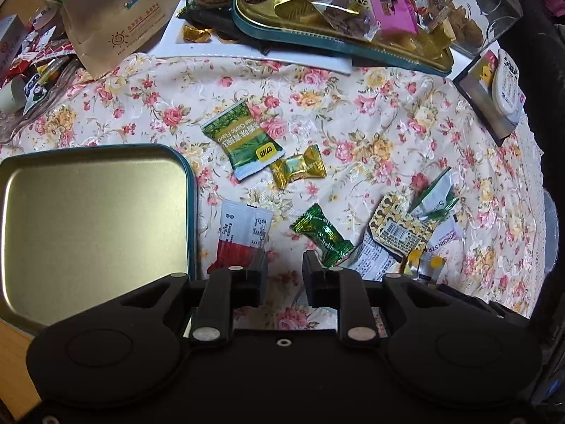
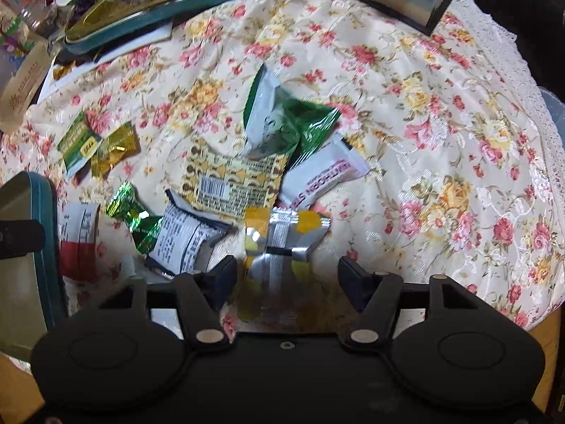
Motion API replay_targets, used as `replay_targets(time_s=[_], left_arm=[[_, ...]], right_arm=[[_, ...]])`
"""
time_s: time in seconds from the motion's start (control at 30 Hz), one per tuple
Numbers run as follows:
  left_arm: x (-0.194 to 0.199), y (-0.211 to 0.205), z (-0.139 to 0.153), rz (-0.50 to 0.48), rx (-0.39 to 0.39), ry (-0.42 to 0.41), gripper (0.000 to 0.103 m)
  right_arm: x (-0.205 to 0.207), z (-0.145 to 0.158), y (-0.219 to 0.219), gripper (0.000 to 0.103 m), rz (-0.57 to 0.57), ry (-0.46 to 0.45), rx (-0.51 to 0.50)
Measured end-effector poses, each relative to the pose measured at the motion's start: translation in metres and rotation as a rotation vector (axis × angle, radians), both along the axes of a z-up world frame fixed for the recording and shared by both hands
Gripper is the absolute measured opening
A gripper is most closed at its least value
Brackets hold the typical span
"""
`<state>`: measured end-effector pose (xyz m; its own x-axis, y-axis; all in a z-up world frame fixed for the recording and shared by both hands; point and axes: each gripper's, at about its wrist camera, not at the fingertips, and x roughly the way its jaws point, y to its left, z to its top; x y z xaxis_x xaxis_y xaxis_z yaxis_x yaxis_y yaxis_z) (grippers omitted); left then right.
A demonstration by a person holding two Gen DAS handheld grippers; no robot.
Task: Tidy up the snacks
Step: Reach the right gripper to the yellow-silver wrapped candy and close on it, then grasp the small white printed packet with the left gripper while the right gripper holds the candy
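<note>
Snack packets lie scattered on a floral tablecloth [image 1: 353, 113]. An empty gold tin tray with a teal rim [image 1: 88, 219] lies at the left. My left gripper [image 1: 284, 268] is open and empty, low over the cloth between a red and white packet [image 1: 243, 236] and a green foil candy [image 1: 321, 235]. A green garlic-flavour packet [image 1: 243, 139] and a gold candy [image 1: 300, 166] lie farther off. My right gripper [image 2: 286, 275] is open, its fingers either side of a silver and yellow packet [image 2: 279, 243]. Beyond that lie a yellow patterned packet [image 2: 233, 183], a green and white packet [image 2: 279, 123] and a white packet [image 2: 321, 176].
A second teal-rimmed gold tray [image 1: 317, 24] heaped with snacks sits at the back on a white board [image 1: 212, 46]. A brown paper bag [image 1: 116, 14] stands at back left, a clear jar [image 1: 473, 10] and a small box [image 1: 491, 95] at back right. The table edge [image 2: 543, 332] is at right.
</note>
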<state>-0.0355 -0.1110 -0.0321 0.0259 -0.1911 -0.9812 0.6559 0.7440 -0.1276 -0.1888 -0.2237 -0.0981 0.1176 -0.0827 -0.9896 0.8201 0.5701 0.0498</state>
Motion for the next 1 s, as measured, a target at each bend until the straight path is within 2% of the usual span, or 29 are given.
replay_targets(time_s=[0.07,0.17,0.3,0.4,0.53,0.77,1.0], left_arm=[[0.0,0.001,-0.002,0.001,0.001,0.014,0.032],[-0.003,0.001,-0.004,-0.006,0.001,0.024,0.032],[-0.005,-0.001,-0.004,-0.019,-0.013,0.03,0.032],[-0.002,-0.003,-0.002,-0.007,-0.046,0.04,0.032],[0.0,-0.007,0.0,0.011,-0.075,0.038,0.031],[-0.007,-0.023,-0.006,0.037,-0.097,0.044,0.031],[-0.025,-0.046,-0.015,0.015,-0.097,0.05,0.031]], right_arm=[[0.002,-0.002,0.002,0.055,0.006,0.012,0.001],[0.003,-0.001,0.003,0.042,0.016,0.006,0.007],[0.0,0.0,-0.003,0.039,-0.007,0.002,0.041],[-0.005,0.009,-0.011,0.037,-0.042,0.008,0.059],[-0.012,0.034,-0.025,0.037,-0.083,-0.035,0.071],[-0.015,0.083,-0.045,0.037,-0.099,-0.121,0.013],[-0.028,0.09,-0.051,0.037,-0.095,-0.154,-0.024]])
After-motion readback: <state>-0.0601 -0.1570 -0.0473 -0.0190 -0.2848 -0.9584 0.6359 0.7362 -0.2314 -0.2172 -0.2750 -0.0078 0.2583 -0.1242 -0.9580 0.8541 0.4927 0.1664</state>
